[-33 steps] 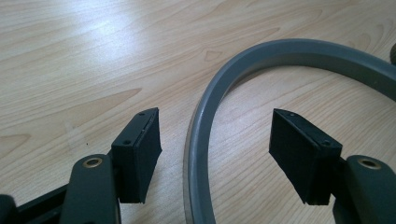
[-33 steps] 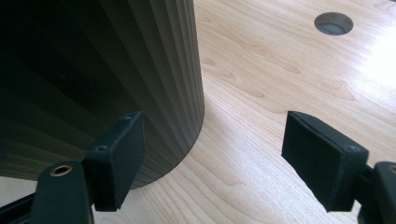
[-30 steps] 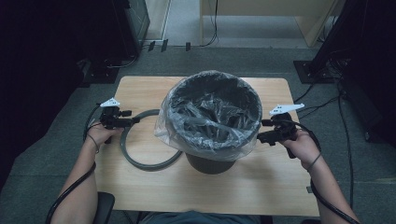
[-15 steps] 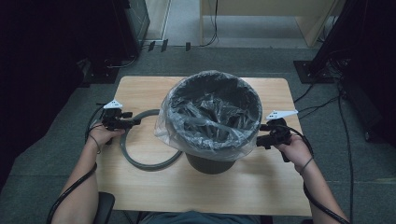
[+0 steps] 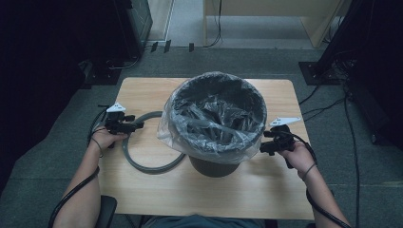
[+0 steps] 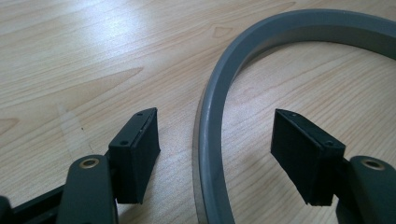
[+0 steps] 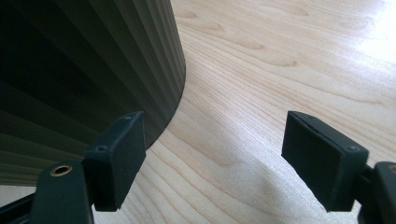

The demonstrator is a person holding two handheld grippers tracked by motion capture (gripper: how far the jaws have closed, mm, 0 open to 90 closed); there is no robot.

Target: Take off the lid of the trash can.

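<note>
High view: a dark ribbed bin (image 5: 216, 164) stands mid-bench (image 5: 142, 90), lined with a clear plastic bag (image 5: 214, 116) whose edge is folded out over the rim; inside I see only crumpled bag. A grey ring (image 5: 147, 164) lies flat on the bench just left of the bin. The left gripper (image 5: 135, 126) has its jaws wide, straddling the ring without touching. The right gripper (image 5: 263, 148) sits beside the bin's wall, jaws wide and holding nothing.

a wooden table (image 5: 142, 90) stands on grey carpet (image 5: 43, 190).
</note>
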